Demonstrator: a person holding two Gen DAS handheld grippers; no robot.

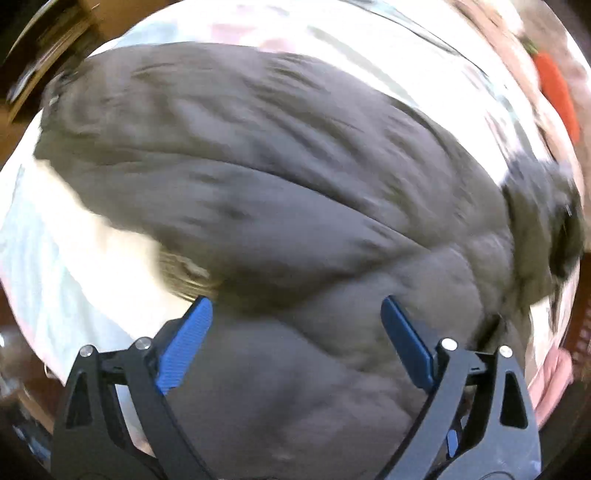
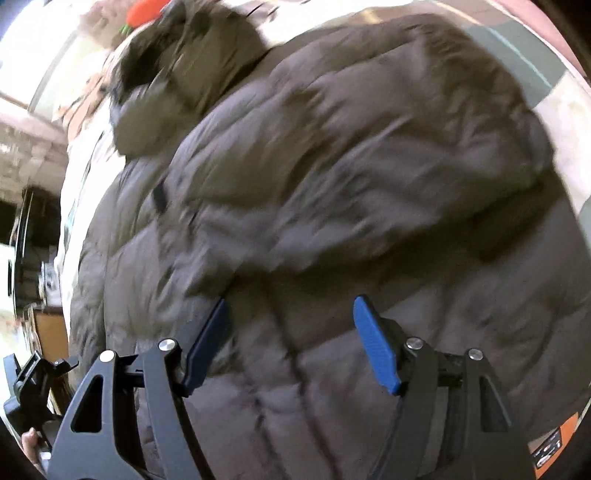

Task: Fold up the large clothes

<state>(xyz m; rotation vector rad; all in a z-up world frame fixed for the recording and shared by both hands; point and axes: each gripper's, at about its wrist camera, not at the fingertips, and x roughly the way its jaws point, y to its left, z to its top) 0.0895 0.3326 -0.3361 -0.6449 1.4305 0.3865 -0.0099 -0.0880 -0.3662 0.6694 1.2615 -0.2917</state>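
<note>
A large dark grey-brown puffer jacket (image 1: 280, 192) lies spread on a pale bed sheet (image 1: 55, 258). Its dark hood (image 1: 543, 218) lies at the right in the left wrist view and at the top left (image 2: 184, 66) in the right wrist view. My left gripper (image 1: 295, 314) is open, its blue pads wide apart just above the jacket. My right gripper (image 2: 290, 314) is open over the quilted jacket (image 2: 332, 166), holding nothing. Both views are blurred by motion.
An orange carrot-shaped thing (image 1: 557, 92) lies beyond the hood, and also shows in the right wrist view (image 2: 147, 9). Pink fabric (image 1: 550, 380) lies at the bed's right edge. Dark furniture (image 2: 33, 229) stands to the left. An orange label (image 2: 554, 446) shows at the lower right.
</note>
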